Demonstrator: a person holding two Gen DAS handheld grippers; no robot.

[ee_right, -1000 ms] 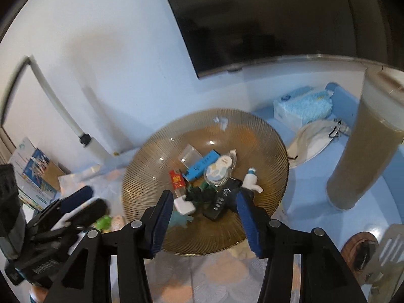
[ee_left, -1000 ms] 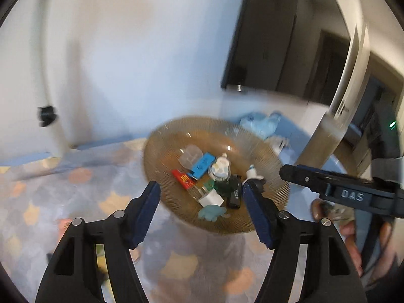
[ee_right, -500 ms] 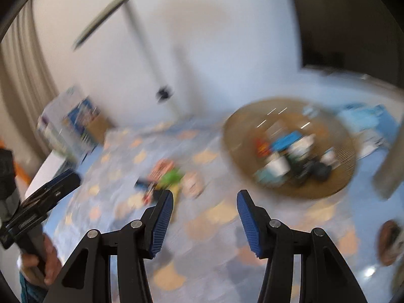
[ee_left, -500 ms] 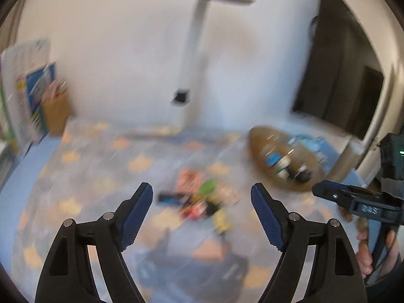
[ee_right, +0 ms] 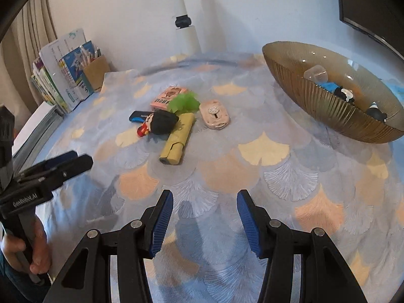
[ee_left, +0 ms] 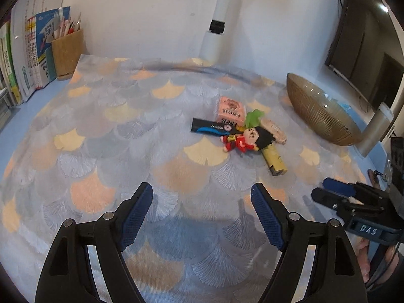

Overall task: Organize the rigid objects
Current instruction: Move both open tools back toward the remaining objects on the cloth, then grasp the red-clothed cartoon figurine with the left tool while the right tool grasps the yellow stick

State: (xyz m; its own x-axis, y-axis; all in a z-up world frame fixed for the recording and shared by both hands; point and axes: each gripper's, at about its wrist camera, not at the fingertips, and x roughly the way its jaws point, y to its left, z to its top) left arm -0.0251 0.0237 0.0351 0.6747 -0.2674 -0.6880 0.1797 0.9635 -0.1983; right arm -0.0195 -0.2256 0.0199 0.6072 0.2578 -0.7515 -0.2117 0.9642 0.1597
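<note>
Both views have swung off the ribbed amber glass bowl [ee_right: 328, 106] onto the cluttered pile, where left tongs [ee_left: 202, 217], just widened, and right tongs [ee_right: 205, 221], both empty, could snag the black-haired red doll [ee_left: 246, 140] overlapping the olive-yellow tube [ee_right: 178, 136].

Each black plastic two-finger left gripper [ee_left: 202, 214] and right gripper [ee_right: 205, 221] carries ribbed blue rubber pads [ee_right: 161, 223], silver round screws [ee_right: 93, 233] and white lettering on a handle gripped by a hand [ee_right: 35, 252].
</note>
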